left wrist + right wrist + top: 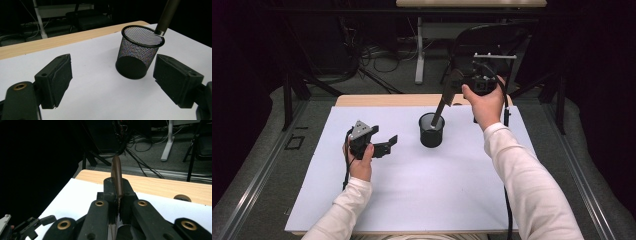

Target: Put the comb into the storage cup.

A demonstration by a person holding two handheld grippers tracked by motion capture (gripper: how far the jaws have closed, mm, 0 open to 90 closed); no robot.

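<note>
A black mesh cup (432, 132) (135, 52) stands upright on the white sheet, a little right of centre. A slim dark brown pen-like rod (439, 107) (166, 15) (117, 172) leans with its lower end inside the cup. My right gripper (452, 82) (116, 192) is raised above and behind the cup, shut on the rod's upper part, whose top sticks out past the jaws. My left gripper (388, 144) (113, 80) rests low on the sheet to the left of the cup, facing it. Its jaws stand open with nothing between them.
The white sheet (412, 190) covers most of a wooden table (377, 100), which has a round cable hole (182, 198) near its far edge. Behind the table are a dark chair (492, 35), a white table leg (419, 50) and floor cables.
</note>
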